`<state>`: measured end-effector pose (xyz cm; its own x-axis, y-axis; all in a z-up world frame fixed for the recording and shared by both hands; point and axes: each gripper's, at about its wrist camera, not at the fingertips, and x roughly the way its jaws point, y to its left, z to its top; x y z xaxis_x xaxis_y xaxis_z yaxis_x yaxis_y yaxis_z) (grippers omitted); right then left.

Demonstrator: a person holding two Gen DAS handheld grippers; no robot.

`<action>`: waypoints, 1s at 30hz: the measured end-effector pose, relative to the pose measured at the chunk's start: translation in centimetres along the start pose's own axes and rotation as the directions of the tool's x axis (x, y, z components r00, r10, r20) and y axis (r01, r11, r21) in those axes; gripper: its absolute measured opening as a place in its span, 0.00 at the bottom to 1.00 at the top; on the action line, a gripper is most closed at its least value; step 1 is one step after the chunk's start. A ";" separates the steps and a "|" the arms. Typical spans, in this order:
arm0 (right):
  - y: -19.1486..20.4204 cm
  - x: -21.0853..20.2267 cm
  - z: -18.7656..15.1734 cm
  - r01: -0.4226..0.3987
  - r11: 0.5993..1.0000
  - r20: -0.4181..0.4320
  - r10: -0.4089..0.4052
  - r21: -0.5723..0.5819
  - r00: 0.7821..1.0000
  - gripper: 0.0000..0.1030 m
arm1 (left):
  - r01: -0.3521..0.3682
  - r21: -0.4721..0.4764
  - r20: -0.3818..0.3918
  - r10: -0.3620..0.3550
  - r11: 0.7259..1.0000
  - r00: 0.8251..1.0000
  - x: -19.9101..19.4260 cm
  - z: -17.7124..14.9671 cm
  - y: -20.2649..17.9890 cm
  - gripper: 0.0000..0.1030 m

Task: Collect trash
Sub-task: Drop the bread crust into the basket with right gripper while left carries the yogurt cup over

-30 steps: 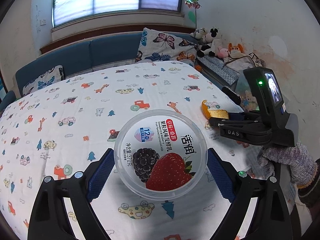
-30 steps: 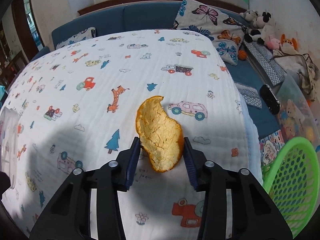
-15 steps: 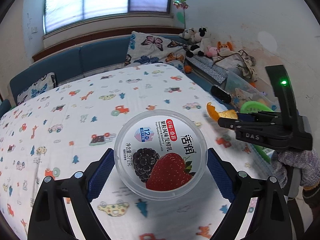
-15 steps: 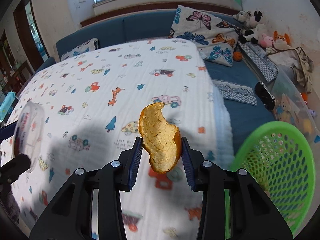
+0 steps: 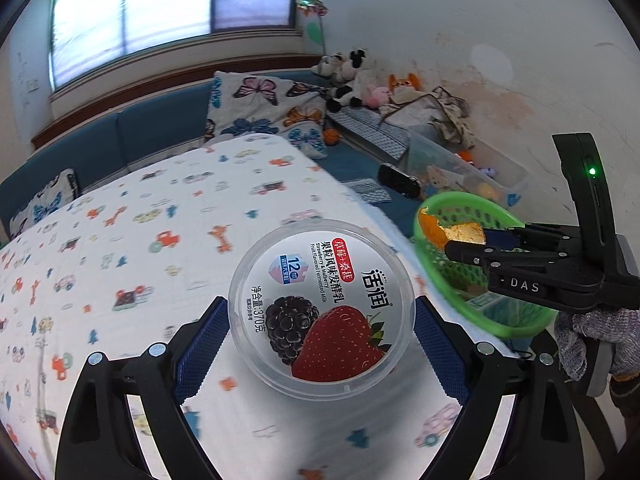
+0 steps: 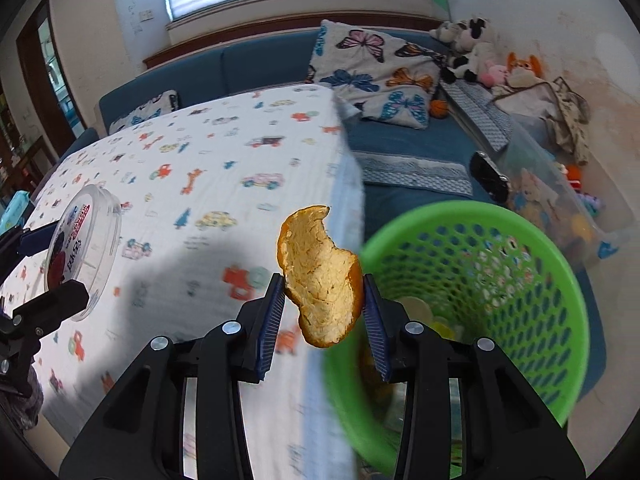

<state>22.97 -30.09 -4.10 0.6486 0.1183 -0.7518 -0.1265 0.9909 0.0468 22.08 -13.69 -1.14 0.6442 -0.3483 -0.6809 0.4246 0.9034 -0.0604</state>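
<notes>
The peel, a curved piece of orange rind with its pale inner side toward the camera, is pinched between the 2 blue pads of the right hand-held gripper, which is closed tight on it. It stands on end, long axis running up from the jaws, its upper tip well clear of them. In the left wrist view the same peel shows against the near rim of the basket.

The move ahead turns on 1 relation: the green basket lies to the right of and below the peel, standing off the edge of the bench. The right hand-held gripper is at that edge and plainly the nearer of the 2, so its load looks close to being over the opening.

The yogurt tub, lid printed with a strawberry and a mulberry, sits clamped by its sides in the left hand-held gripper, jaws spread wide around it. It hangs above the patterned bench cloth, with the basket off to its right, past the bench edge.
</notes>
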 end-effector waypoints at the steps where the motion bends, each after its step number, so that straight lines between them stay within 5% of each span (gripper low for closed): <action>1: -0.7 -0.3 -0.2 0.008 1.000 0.001 -0.008 0.007 1.000 0.39 | 0.004 0.004 -0.002 -0.004 1.000 1.000 0.1 0.1 -0.4 0.85; 14: -8.6 -1.5 -3.0 0.096 0.989 -0.029 -0.093 0.112 0.995 0.44 | 0.059 0.083 -0.029 -0.057 0.995 0.998 2.6 1.7 -6.3 0.85; 30: -12.2 -4.1 -4.2 0.112 0.978 0.021 -0.118 0.179 0.993 0.72 | 0.096 0.147 -0.075 -0.086 0.984 0.993 6.3 3.2 -10.8 0.85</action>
<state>18.75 -42.89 -4.34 0.6745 0.0022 -0.7382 0.0832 0.9934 0.0789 23.53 -26.46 -2.44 0.5557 -0.4052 -0.7260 0.5734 0.8191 -0.0183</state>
